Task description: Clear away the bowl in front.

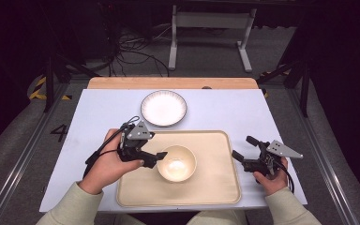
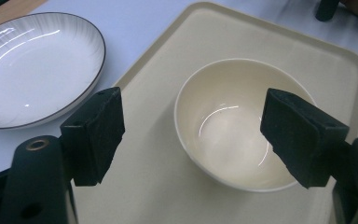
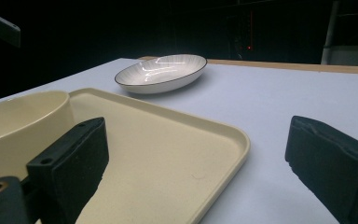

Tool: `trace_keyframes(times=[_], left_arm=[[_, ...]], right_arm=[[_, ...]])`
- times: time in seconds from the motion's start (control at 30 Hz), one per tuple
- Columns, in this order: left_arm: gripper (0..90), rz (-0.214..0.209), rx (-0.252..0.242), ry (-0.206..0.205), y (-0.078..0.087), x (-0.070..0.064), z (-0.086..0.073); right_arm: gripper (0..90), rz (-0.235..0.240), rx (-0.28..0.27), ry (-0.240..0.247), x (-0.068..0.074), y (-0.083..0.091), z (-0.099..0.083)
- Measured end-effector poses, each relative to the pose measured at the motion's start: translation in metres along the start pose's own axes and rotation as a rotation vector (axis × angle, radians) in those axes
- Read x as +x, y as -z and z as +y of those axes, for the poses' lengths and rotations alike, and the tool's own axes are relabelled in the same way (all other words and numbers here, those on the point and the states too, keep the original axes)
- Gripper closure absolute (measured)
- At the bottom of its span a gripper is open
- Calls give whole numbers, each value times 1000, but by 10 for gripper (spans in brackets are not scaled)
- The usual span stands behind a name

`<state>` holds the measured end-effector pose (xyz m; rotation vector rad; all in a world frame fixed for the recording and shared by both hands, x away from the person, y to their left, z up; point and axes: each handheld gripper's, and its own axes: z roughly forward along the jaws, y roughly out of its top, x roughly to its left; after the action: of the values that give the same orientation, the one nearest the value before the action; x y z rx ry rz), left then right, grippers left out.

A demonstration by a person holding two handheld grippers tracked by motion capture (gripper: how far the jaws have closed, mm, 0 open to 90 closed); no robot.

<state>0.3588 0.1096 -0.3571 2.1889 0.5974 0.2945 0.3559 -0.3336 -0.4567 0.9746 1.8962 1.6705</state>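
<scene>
- Sitting nearest, on the pale grey tabletop (image 1: 243,105): a flat cream rectangular plastic tray (image 1: 215,187), carrying a round cream glossy bowl (image 1: 176,163) upright and empty near its middle.
- Hovering at the bowl's left side, just beside its rim: the left claw (image 1: 157,157), jaws spread wide and gripping nothing; framing the bowl (image 2: 240,123) between its two black pads in the left gripper view.
- Waiting off the tray's right edge, well apart from the bowl: the right claw (image 1: 243,147), jaws likewise spread and empty, straddling the tray's corner (image 3: 223,140) in its own view.
- Probably lining up a grasp on the bowl; worth lowering one pad inside the rim and one outside, then pinching the wall squarely, since a glossy curved wall could be slipping under a shallow bite.
- Lying farther back, off the tray and apart from it: a shallow white ceramic plate with a dark rim (image 1: 164,108), empty.
</scene>
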Motion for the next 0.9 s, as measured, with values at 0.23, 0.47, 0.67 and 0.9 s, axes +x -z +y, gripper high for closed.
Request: trace_keyframes(times=[0.23,0.47,0.67,0.9], left_arm=[[208,15,-46,21,10,7,-16],[191,22,-98,24,20,13,-34],[183,31,-134,31,24,19,-47],[178,56,-161,37,29,24,-64]], right_arm=[[56,8,-11,5,0,1,0],[45,16,-30,9,0,3,-1],[32,22,-51,11,0,5,-2],[32,25,-66,9,0,6,-3]])
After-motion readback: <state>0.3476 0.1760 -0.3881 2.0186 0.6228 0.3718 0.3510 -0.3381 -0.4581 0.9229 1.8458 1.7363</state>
